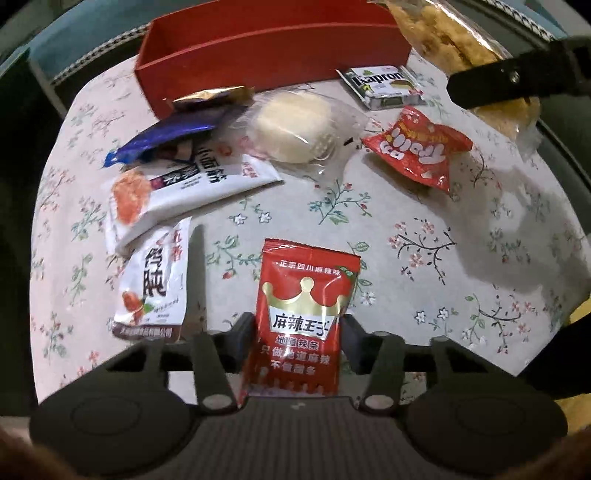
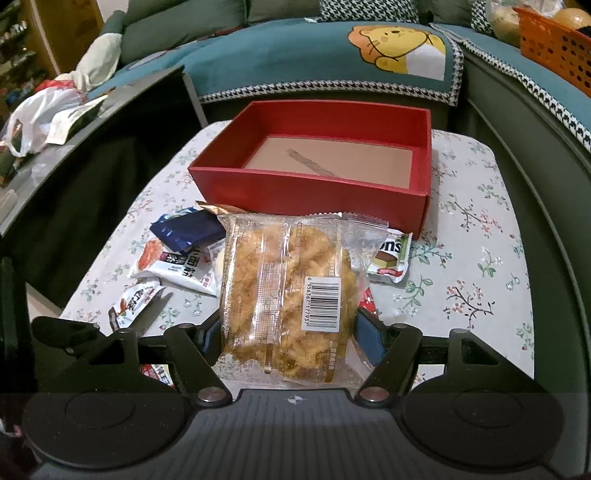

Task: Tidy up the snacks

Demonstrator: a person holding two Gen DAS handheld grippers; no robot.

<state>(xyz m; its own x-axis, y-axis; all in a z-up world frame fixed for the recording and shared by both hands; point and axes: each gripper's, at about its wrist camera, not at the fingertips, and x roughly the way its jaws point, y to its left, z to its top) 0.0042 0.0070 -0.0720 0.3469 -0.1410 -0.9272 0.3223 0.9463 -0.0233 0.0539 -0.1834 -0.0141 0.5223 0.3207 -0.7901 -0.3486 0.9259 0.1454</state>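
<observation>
A red spicy-strip packet (image 1: pixel 303 295) with a gold crown lies flat on the floral tablecloth. My left gripper (image 1: pixel 297 332) stands open around its lower half, a finger close to each side edge. My right gripper (image 2: pixel 291 332) is shut on a clear pack of golden crispy snack (image 2: pixel 288 280), held up in front of the empty red box (image 2: pixel 306 188). In the left wrist view the red box (image 1: pixel 258 55) stands at the far edge of the table. The clear snack pack (image 1: pixel 443 33) hangs at the top right there.
Loose snacks lie between me and the box: a red Trolli bag (image 1: pixel 417 147), a Kapron wafer pack (image 1: pixel 384 86), a wrapped round pastry (image 1: pixel 295 125), a blue packet (image 1: pixel 166 140) and two white packs (image 1: pixel 184 184) (image 1: pixel 155 280). A sofa (image 2: pixel 295 55) stands behind the table.
</observation>
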